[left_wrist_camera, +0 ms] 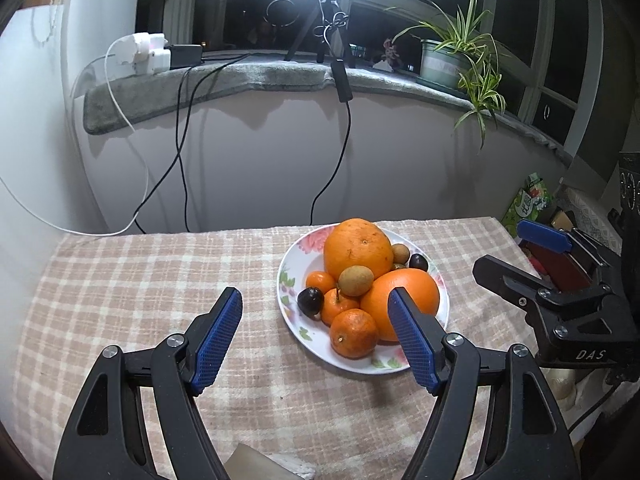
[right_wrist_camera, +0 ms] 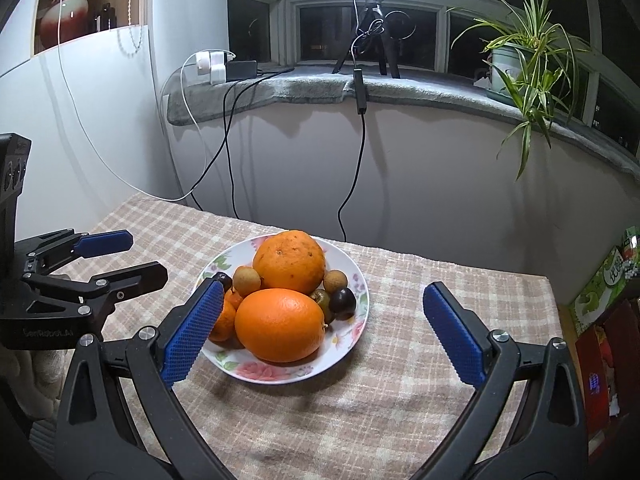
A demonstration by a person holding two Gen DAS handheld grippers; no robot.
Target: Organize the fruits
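A flowered white plate [left_wrist_camera: 290,264] [right_wrist_camera: 356,276] on the checked tablecloth holds a pile of fruit: two large oranges [left_wrist_camera: 357,249] [right_wrist_camera: 280,324], small mandarins [left_wrist_camera: 353,333], brown longans [left_wrist_camera: 355,280] [right_wrist_camera: 335,280] and dark plums [left_wrist_camera: 310,300] [right_wrist_camera: 342,298]. My left gripper [left_wrist_camera: 316,308] is open and empty, hovering just before the plate's near left side. My right gripper [right_wrist_camera: 324,304] is open and empty, its jaws set wide in front of the plate. Each gripper shows in the other's view, the right [left_wrist_camera: 520,254] and the left [right_wrist_camera: 132,256].
The checked cloth [left_wrist_camera: 160,280] covers the table. Behind it stand a wall, hanging cables [left_wrist_camera: 344,152], a sill with a tripod lamp [left_wrist_camera: 328,12] and a potted plant [left_wrist_camera: 448,56]. Green and red boxes [right_wrist_camera: 600,292] sit off the table's right edge.
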